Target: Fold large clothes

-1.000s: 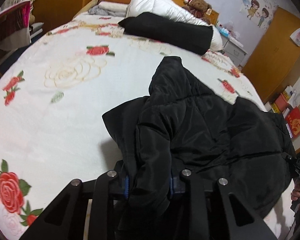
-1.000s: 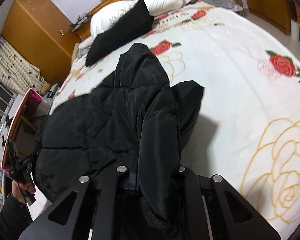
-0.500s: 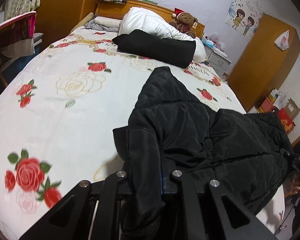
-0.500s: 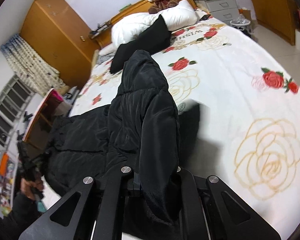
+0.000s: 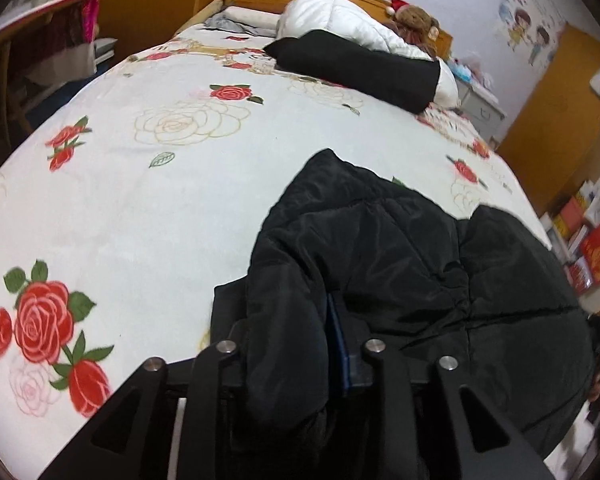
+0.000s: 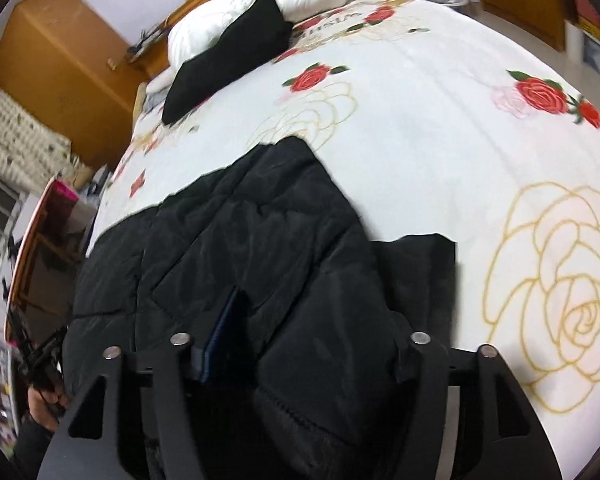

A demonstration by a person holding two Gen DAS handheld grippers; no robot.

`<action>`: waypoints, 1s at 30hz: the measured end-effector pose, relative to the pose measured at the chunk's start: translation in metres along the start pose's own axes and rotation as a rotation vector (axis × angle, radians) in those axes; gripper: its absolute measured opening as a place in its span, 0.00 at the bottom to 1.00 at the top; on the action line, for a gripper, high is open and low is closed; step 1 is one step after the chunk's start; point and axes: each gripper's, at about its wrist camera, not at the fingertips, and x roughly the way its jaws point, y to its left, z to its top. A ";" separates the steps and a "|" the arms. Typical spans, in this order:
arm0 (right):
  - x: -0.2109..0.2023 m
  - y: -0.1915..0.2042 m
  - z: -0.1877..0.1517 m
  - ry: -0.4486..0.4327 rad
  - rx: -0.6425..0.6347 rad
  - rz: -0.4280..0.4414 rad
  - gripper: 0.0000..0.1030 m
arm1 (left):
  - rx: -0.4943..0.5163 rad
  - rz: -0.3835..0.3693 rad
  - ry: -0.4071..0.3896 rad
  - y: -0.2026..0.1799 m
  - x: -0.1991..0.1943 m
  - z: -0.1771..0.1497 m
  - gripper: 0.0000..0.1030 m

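Observation:
A large black quilted jacket (image 5: 400,256) lies on the rose-print bed cover (image 5: 160,208), bunched at the near edge. It also shows in the right wrist view (image 6: 252,248). My left gripper (image 5: 296,344) has parted jaws with a thick fold of the jacket still between them. My right gripper (image 6: 300,344) has wide-apart jaws with a fold of jacket lying between them; one blue pad (image 6: 224,324) shows bare. The other hand-held gripper shows at the left edge of the right wrist view (image 6: 36,356).
A black cushion (image 5: 356,64) and white pillows (image 5: 340,20) lie at the headboard with a teddy bear (image 5: 416,16). Wooden wardrobes (image 6: 60,64) stand beside the bed. A desk edge (image 6: 32,232) stands at the left of the right wrist view. Boxes (image 5: 588,248) sit on the floor.
Both grippers have lowered the jacket onto the bed, nearer the foot edge. Their jaws, clamped on the fabric before, have spread apart, the right much wider.

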 end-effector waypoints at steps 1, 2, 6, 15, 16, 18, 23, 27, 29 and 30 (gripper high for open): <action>-0.004 -0.003 -0.001 -0.009 -0.001 0.005 0.65 | -0.006 -0.003 -0.005 0.004 -0.004 -0.003 0.40; -0.008 -0.007 -0.005 -0.013 -0.002 0.004 0.68 | -0.012 0.005 -0.004 0.008 -0.005 -0.005 0.48; -0.032 -0.015 -0.015 -0.037 0.005 -0.008 0.70 | -0.040 0.000 -0.016 0.018 -0.025 -0.011 0.52; -0.116 0.066 -0.058 -0.213 -0.206 -0.003 0.70 | 0.018 -0.050 -0.184 -0.023 -0.111 -0.024 0.56; -0.115 0.080 -0.069 -0.207 -0.247 -0.009 0.70 | 0.058 -0.068 -0.187 -0.038 -0.114 -0.031 0.56; -0.106 0.099 -0.087 -0.193 -0.303 -0.022 0.70 | 0.135 -0.082 -0.177 -0.063 -0.111 -0.044 0.58; -0.033 0.095 -0.103 -0.022 -0.291 -0.103 0.70 | 0.200 -0.055 -0.006 -0.083 -0.046 -0.071 0.58; -0.046 0.099 -0.099 -0.034 -0.285 -0.108 0.70 | 0.165 -0.029 -0.013 -0.077 -0.056 -0.069 0.58; -0.063 0.106 -0.103 -0.056 -0.303 -0.105 0.70 | 0.180 -0.017 -0.039 -0.079 -0.075 -0.071 0.58; -0.073 0.110 -0.107 -0.068 -0.315 -0.109 0.70 | 0.188 -0.003 -0.048 -0.080 -0.086 -0.073 0.58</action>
